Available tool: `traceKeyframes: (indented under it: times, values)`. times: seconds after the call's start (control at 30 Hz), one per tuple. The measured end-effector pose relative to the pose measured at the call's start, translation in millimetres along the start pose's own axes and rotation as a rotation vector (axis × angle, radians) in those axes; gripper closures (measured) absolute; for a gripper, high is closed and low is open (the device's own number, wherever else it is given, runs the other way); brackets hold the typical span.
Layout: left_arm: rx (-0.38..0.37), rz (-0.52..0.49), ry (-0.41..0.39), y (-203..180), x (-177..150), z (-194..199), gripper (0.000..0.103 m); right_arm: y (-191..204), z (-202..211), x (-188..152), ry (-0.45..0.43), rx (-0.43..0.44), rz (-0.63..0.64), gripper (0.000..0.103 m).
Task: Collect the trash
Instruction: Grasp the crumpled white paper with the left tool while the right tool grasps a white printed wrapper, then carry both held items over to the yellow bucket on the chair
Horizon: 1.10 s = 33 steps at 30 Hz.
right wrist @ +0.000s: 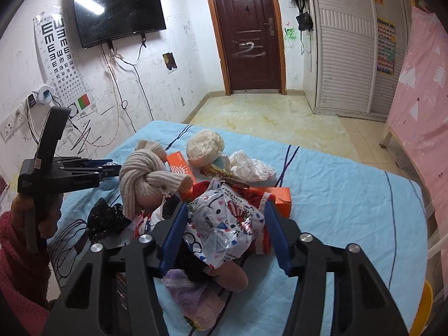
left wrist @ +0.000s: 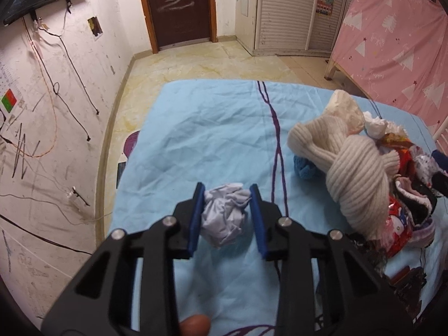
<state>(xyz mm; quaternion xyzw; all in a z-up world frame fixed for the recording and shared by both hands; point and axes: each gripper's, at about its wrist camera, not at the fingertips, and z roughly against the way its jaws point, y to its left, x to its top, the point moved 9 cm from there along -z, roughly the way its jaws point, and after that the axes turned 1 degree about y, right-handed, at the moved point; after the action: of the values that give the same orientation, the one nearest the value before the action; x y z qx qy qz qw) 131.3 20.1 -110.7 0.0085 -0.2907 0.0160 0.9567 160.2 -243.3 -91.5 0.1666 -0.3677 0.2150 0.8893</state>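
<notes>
Was at the grabbing step: left gripper (left wrist: 226, 215) pinched the grey wad (left wrist: 225, 214) near the bed's (left wrist: 196, 128) left edge, right gripper (right wrist: 225, 235) half-closed around a printed wrapper (right wrist: 224, 224) mid-bed, not clearly squeezing; needed next a firm squeeze, then lifting.

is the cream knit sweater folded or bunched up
Bunched up: the cream knit sweater is twisted into a knot on the blue bedsheet, not laid flat or folded.

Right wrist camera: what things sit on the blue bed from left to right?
Black hand-held gripper → knotted beige ribbed knit → round cream crumpled wad → white crumpled plastic bag → orange cardboard box → bare light-blue bedsheet.
</notes>
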Motion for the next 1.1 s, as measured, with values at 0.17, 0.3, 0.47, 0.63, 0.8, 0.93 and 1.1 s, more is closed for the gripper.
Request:
traceKeyframes:
  times: [0.17, 0.3, 0.47, 0.63, 0.8, 0.93, 1.1]
  values:
    - [-0.018, 0.005, -0.031, -2, -2, 20, 0.073, 4, -1, -3, 0.009, 0.036, -0.012, 0.077]
    - [-0.018, 0.000, -0.056, -3, -1, 35, 0.073, -1, 8, -3, -0.022, 0.052, -0.045, 0.087]
    - [-0.027, -0.014, -0.086, -12, 6, 54, 0.073, -12, 31, 2, -0.088, 0.069, -0.099, 0.089]
    - [-0.084, -0.021, -0.098, -33, 15, 72, 0.073, -22, 58, 4, -0.155, 0.083, -0.135, 0.088]
    - [-0.169, -0.069, -0.100, -75, 24, 91, 0.073, -45, 92, -3, -0.214, 0.066, -0.181, 0.088]
    - [-0.197, -0.141, -0.104, -118, 34, 103, 0.073, -74, 119, -16, -0.255, 0.035, -0.226, 0.088]
    - [-0.213, -0.239, -0.099, -168, 35, 109, 0.073, -119, 153, -41, -0.297, -0.030, -0.302, 0.088]
